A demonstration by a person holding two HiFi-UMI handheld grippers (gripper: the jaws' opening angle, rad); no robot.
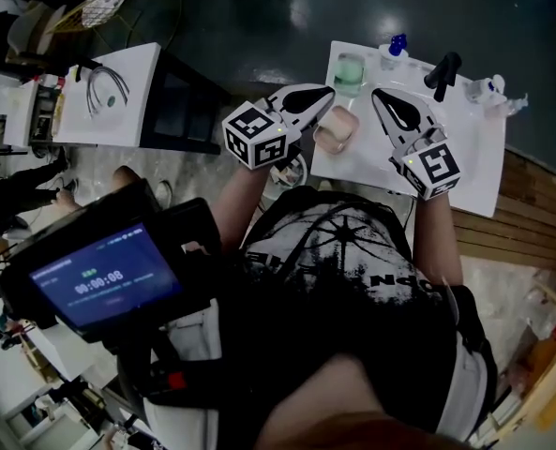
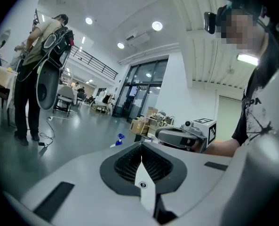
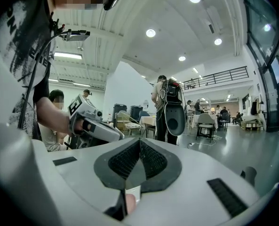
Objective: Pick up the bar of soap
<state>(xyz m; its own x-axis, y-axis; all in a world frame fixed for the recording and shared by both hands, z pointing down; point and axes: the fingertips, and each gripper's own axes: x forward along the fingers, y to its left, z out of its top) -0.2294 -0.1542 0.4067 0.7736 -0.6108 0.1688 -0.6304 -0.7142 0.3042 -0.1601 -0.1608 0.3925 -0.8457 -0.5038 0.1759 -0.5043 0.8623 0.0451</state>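
White table, pinkish bar of soap on it near left gripper. Right gripper alongside. Both pairs of jaws closed tight, holding nothing.

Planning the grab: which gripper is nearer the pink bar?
Left. Left gripper sits just left of the pink bar; right gripper is farther off to its right.

On the table, the cup stands at the far left corner, with the bottle just right of it. The bar of soap lies by the table's near left edge.
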